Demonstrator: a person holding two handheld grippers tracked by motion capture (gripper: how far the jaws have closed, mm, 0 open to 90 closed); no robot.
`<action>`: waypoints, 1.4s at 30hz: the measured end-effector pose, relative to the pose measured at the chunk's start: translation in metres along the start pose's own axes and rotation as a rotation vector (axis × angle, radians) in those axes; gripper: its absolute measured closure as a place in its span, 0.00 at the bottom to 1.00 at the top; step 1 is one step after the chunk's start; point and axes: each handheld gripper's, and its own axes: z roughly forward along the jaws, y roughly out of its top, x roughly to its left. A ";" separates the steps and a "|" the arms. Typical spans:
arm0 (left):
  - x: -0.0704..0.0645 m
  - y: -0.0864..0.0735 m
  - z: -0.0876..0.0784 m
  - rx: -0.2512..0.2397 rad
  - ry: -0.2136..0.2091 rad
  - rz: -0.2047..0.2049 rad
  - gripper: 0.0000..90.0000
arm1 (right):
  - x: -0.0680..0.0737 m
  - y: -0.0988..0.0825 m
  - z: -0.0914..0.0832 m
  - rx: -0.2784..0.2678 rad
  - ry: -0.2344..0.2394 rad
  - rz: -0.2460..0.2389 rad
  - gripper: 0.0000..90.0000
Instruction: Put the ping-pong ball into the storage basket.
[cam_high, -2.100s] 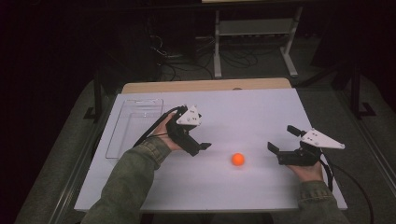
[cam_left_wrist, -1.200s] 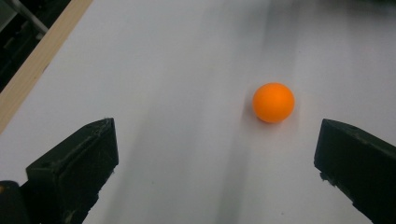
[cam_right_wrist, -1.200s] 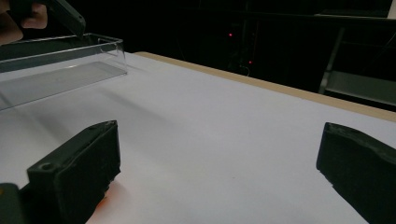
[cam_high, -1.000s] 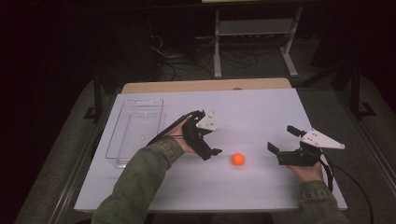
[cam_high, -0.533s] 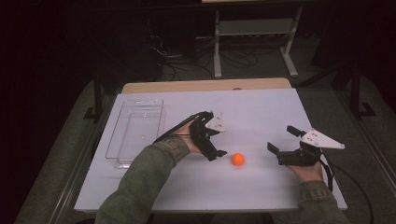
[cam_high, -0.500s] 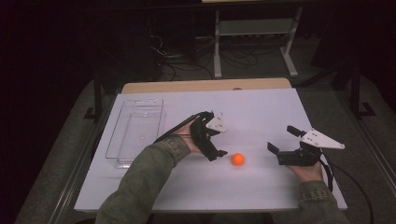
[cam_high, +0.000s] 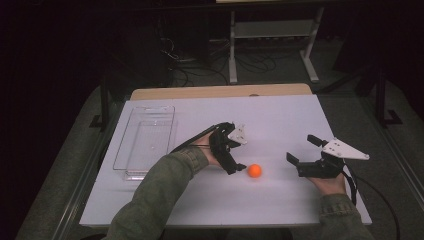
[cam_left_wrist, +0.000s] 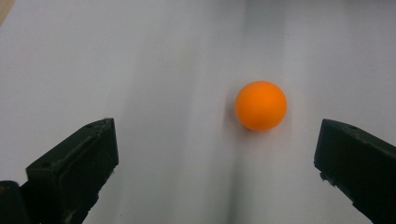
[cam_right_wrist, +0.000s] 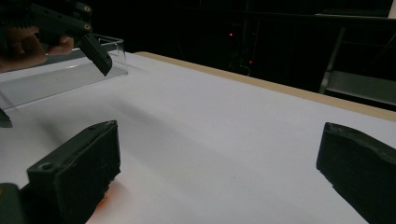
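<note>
the small round orange ball (cam_high: 255, 171) is sitting on the white tabletop (cam_high: 280, 120), and every place here is being given from that ball. the left tool (cam_high: 231, 154) is hovering just beside the ball on its left, with its jaws spread wide and holding nothing. in the left gripper view the ball (cam_left_wrist: 260, 105) is lying ahead of the two black jaws, in the gap between them but nearer the one at the right of that view, and touching neither. the right tool (cam_high: 303, 156) is resting near the ball on its right, clearly apart from it, jaws also spread wide and gripping nothing; the person's hand (cam_high: 330, 182) is holding it from behind. in the right gripper view an orange glow is showing at the bottom edge by the jaw at the left of that view, and the left tool (cam_right_wrist: 79, 35) is appearing farther off at the upper left. the clear rectangular plastic tray (cam_high: 145, 141) is lying well to the left of the ball, beyond the left tool, near the tabletop's left edge. the person's green sleeve (cam_high: 155, 195) is reaching in from below and left of the ball.
</note>
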 end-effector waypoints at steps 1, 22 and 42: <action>0.000 0.000 0.001 0.001 -0.002 0.002 0.00 | 0.000 0.000 0.000 0.000 0.000 0.000 0.00; -0.004 0.011 0.024 0.024 -0.057 0.028 0.00 | -0.001 -0.001 -0.002 0.001 -0.005 0.000 0.00; -0.006 0.010 0.047 0.063 -0.105 0.029 0.00 | 0.000 -0.001 -0.001 0.004 -0.002 0.001 0.00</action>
